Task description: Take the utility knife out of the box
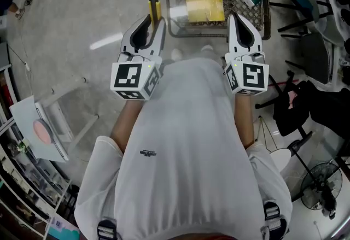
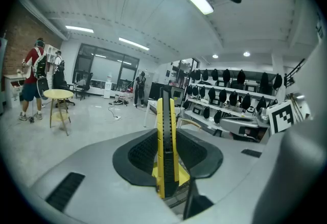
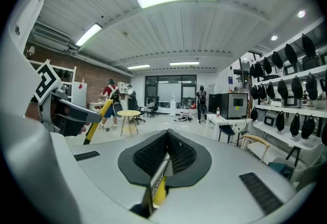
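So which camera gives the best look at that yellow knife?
The left gripper view: the utility knife stands large in the middle, upright, clamped between the jaws of the left gripper. The head view shows only its end poking beyond that gripper. The right gripper view catches it small, at the left.

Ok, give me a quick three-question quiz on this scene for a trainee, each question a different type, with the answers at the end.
1. Multiple choice: which side holds the utility knife? A) left B) right C) neither
2. True or false: the fingers of the right gripper stand wide apart.
3. Fill in: the utility knife's casing is black and ____.

Key
1. A: the left gripper is clamped on it, and the knife sticks out past the fingers.
2. False: they are together with nothing held.
3. Yellow.
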### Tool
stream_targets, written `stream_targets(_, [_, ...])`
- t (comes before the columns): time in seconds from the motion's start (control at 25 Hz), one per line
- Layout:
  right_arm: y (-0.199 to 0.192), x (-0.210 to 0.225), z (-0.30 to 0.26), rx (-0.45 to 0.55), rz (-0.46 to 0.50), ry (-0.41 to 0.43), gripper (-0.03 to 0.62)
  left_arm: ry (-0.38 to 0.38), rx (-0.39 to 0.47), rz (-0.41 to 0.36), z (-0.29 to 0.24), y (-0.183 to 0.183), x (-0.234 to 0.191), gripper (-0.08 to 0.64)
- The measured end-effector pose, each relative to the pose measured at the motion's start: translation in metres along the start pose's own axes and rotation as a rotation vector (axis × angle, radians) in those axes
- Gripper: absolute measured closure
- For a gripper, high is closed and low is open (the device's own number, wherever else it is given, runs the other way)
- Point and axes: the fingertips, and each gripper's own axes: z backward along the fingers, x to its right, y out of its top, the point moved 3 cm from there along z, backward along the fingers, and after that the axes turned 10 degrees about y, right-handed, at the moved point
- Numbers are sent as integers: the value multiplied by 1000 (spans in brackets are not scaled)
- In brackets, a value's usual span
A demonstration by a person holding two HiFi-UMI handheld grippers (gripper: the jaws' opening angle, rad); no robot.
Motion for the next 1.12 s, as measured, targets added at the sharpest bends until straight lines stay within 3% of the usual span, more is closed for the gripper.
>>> stream_targets(1.12, [-1, 0, 6, -7, 9, -7, 594, -15, 13, 6, 3, 1, 3, 453])
